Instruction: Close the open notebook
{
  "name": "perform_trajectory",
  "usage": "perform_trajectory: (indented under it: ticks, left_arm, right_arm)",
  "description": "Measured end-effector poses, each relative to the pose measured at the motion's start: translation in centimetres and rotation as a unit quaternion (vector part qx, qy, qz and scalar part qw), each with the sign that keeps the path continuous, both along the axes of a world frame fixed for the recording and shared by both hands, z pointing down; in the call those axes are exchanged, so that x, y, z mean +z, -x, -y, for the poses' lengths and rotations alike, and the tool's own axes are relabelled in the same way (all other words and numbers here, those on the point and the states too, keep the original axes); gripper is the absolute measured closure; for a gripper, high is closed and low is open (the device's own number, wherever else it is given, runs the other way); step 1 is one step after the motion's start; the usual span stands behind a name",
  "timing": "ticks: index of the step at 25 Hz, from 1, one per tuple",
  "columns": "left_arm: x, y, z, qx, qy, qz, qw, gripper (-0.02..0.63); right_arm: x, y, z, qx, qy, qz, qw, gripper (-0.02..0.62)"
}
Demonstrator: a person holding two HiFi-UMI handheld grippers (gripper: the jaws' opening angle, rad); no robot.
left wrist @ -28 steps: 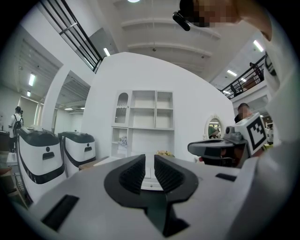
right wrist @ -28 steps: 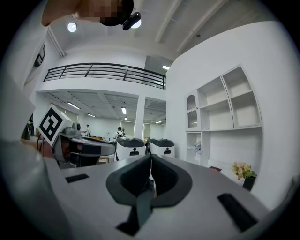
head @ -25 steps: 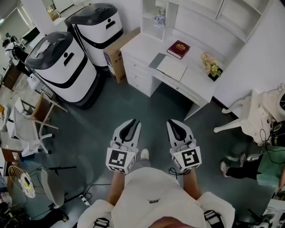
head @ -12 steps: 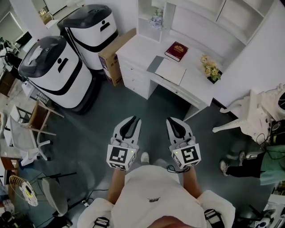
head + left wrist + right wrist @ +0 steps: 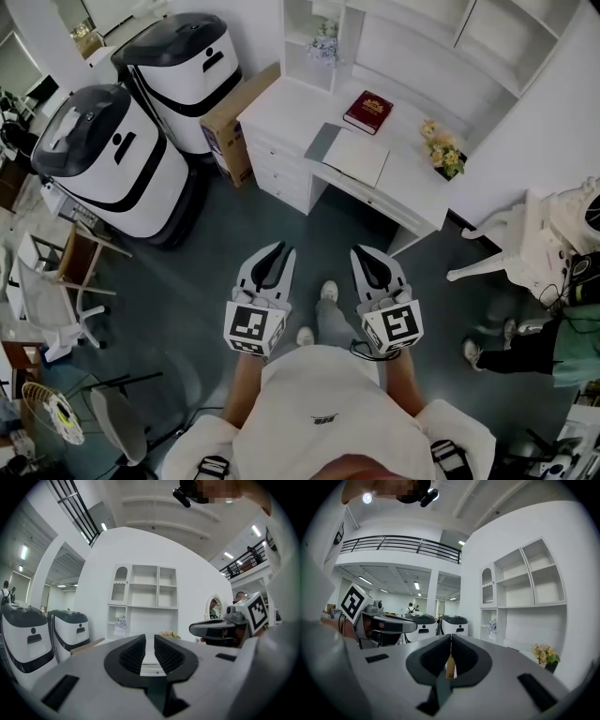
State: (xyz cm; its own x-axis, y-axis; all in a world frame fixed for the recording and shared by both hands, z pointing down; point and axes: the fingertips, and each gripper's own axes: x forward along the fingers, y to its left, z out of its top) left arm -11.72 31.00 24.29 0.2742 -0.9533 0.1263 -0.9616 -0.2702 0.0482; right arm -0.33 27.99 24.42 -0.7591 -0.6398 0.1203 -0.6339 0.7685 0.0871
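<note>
The white wooden counter [image 5: 281,111] holds a flat open notebook with white pages [image 5: 354,155], a dark red closed book [image 5: 367,111] and a small pot of yellow flowers [image 5: 443,152].

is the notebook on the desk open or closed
Open: the notebook lies flat on the desk, white page up, grey cover spread left.

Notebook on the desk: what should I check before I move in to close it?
1. Notebook open, flat on desk: ok.
2. Pages bare; red book and flowers lie apart from it: ok.
3. Within reach: not ok, both grippers hang over the floor, short of the desk.
4. Left gripper empty, jaws slightly apart: ok.
5. Right gripper empty: ok, jaws together.
</note>
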Motion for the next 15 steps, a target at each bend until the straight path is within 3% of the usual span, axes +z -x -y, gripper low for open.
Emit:
perform_trajectory:
  ticks: [15]
  left_arm:
    - [1.3, 1.4, 9.3, 0.0, 0.007, -0.008, 0.9999, 0.606]
  right_arm:
    - [1.1, 1.9, 9.0, -0.005, 0.005, -0.003, 1.0, 0.598]
